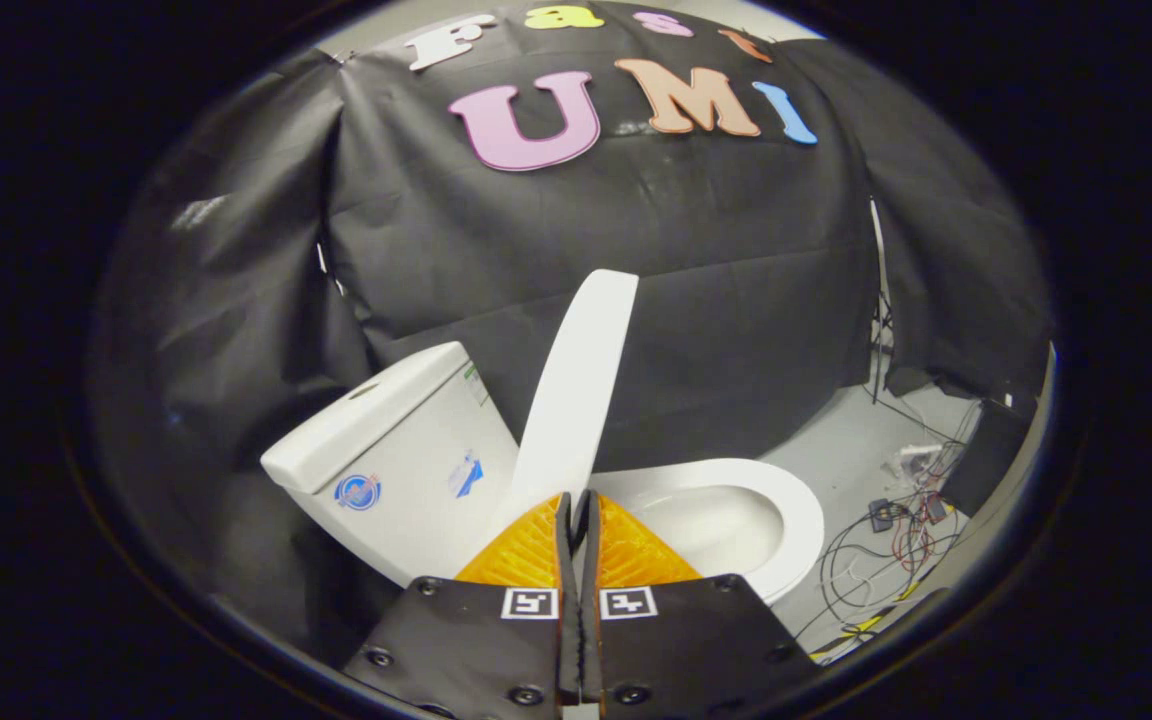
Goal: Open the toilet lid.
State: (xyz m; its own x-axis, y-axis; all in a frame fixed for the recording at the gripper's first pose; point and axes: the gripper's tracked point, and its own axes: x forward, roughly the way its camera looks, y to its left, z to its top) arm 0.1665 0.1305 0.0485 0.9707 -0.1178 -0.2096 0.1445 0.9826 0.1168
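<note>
Black cloth drapes the back and sides of the booth, and a pale grey floor runs out from under it. On that floor, off to the right of the fingers, a tangle of thin cables lies with a few small dark boxes among it.

A white toilet stands just ahead of the gripper. Its tank sits to the left of the fingers, with small stickers on the side facing the camera. The toilet lid is raised: it stands nearly upright, leaning a little toward the right at its top, its lower end right at the fingertips and its upper end well above them against the cloth. To the right of the lid the seat lies flat, a white ring around the open bowl, which reaches beyond and to the right of the fingers.

The jaws are together, with only a thin dark slit between them and nothing visibly held there. Their tips point at the base of the lid, close against its lower edge; whether they actually touch it cannot be told. Each finger carries a small square black-and-white marker near its base.
</note>
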